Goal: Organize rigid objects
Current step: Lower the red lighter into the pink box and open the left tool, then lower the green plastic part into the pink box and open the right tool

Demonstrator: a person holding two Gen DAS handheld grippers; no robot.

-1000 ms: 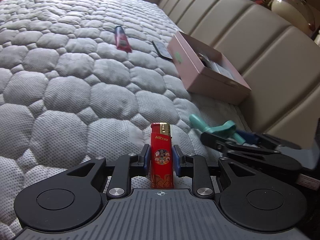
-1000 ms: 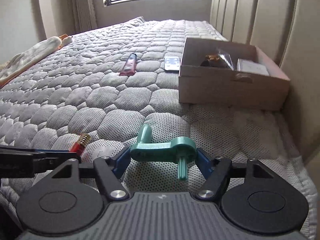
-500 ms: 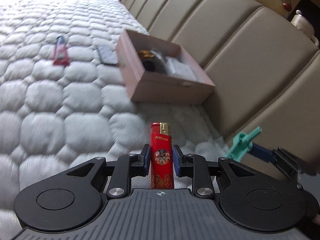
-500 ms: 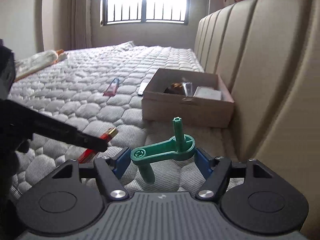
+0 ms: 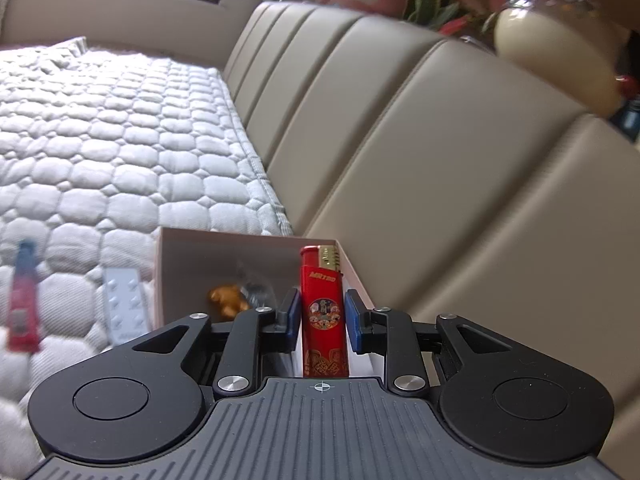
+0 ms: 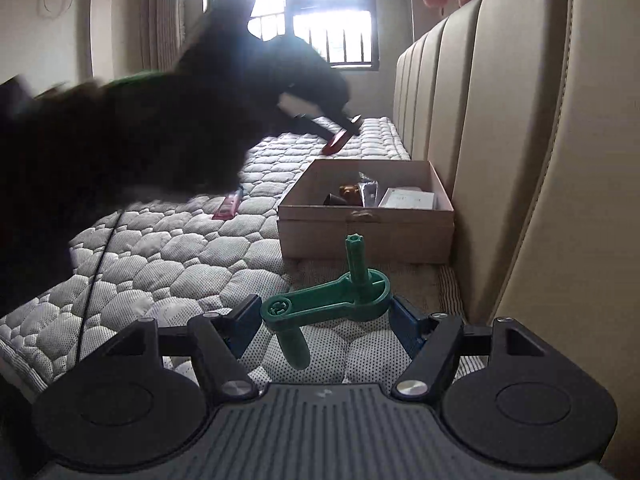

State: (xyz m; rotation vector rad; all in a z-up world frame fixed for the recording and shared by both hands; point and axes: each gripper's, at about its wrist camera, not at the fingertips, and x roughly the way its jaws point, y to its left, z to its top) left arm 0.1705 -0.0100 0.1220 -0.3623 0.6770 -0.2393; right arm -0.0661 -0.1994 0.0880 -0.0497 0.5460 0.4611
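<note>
My left gripper point(image 5: 322, 316) is shut on a red lighter point(image 5: 323, 312) with a gold top, held upright over the open pink cardboard box point(image 5: 192, 256). In the right wrist view the same gripper point(image 6: 348, 128) hangs above the box point(image 6: 366, 224) with the lighter point(image 6: 338, 140) in it. My right gripper point(image 6: 324, 316) is shut on a green plastic crank handle point(image 6: 332, 304), held above the quilted mattress point(image 6: 180, 248) in front of the box. The box holds a gold object point(image 5: 226, 300), a clear wrapped item point(image 6: 368, 190) and a white card point(image 6: 408, 200).
A red tube point(image 5: 22, 300) and a flat grey remote point(image 5: 124, 300) lie on the mattress left of the box. The beige padded headboard point(image 5: 400, 140) runs along the right, close behind the box. A plush toy and a lamp stand on its top.
My left gripper has risen and moved forward with the lighter, from before the box to over it. My right gripper has lifted the green handle a little and stays in front of the box.
</note>
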